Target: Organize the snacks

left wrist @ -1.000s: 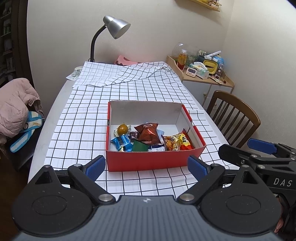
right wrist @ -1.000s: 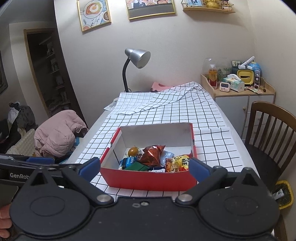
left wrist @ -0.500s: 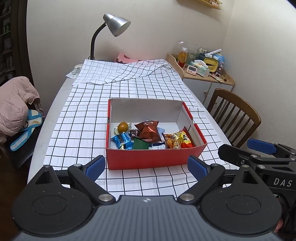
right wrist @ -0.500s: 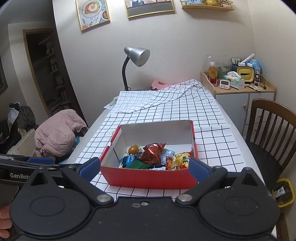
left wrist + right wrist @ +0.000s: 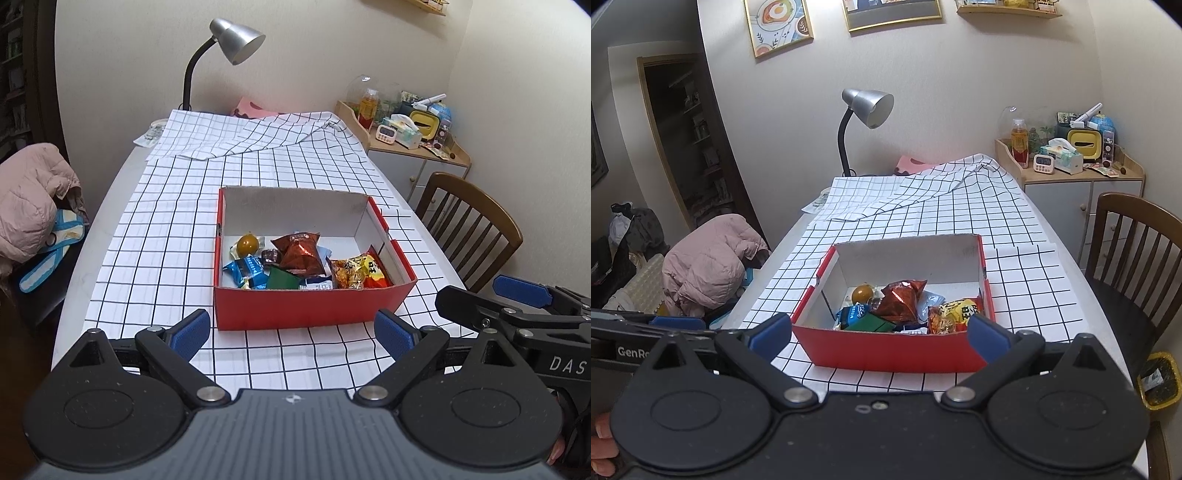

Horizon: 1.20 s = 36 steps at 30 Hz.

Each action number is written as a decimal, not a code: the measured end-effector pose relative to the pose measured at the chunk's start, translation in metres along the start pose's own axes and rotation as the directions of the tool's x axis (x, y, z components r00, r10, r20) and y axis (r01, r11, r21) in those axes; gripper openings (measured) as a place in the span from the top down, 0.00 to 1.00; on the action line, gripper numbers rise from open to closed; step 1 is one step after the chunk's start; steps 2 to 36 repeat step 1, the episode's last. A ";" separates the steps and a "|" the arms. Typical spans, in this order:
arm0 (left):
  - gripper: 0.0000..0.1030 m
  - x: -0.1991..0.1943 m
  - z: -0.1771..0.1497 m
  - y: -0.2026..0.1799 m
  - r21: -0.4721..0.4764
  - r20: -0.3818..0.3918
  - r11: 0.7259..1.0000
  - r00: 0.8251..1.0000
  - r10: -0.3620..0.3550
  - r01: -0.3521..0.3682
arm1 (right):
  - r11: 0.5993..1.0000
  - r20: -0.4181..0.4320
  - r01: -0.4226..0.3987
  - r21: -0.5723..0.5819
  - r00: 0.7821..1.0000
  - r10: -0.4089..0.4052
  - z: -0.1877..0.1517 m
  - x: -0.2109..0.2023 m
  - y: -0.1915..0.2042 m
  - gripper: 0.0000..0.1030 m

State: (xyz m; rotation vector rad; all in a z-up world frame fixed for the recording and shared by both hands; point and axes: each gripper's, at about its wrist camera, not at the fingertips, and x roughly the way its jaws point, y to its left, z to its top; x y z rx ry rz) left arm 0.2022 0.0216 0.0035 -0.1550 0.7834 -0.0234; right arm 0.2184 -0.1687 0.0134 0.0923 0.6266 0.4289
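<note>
A long table (image 5: pixel 110 206) is covered with a white cloth with black squares (image 5: pixel 177 221). The far end of the cloth is folded over and a bit rumpled. A red box (image 5: pixel 310 306) with white inside walls sits on the cloth, near the front edge. The snacks are all in the front part of the box: a shiny brown bag (image 5: pixel 301 254), a round orange snack (image 5: pixel 246 244), a blue packet (image 5: pixel 246 268), a green packet (image 5: pixel 282 279) and a yellow bag (image 5: pixel 356 271).

The left gripper (image 5: pixel 291 334) hangs just in front of the box, with its blue fingers wide apart and nothing in them. The right gripper (image 5: pixel 881 332) is also spread wide and holds nothing.

A silver desk lamp (image 5: pixel 866 110) stands at the far end of the table. A wooden chair (image 5: pixel 1137 258) is at the right side. A pink puffy coat (image 5: pixel 709 258) lies at the left. A small cabinet (image 5: pixel 1071 192) in the corner is full of little things. Pictures (image 5: pixel 777 26) hang on the wall.
</note>
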 end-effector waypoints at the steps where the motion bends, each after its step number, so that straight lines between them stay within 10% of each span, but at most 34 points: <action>1: 0.07 0.000 0.000 0.001 -0.002 -0.002 1.000 1.000 0.002 -0.002 | 1.000 -0.001 0.001 0.001 1.000 -0.001 0.000 0.001 0.000 0.01; 36: 0.07 0.000 0.000 0.001 -0.002 -0.002 1.000 1.000 0.002 -0.002 | 1.000 -0.001 0.001 0.001 1.000 -0.001 0.000 0.001 0.000 0.01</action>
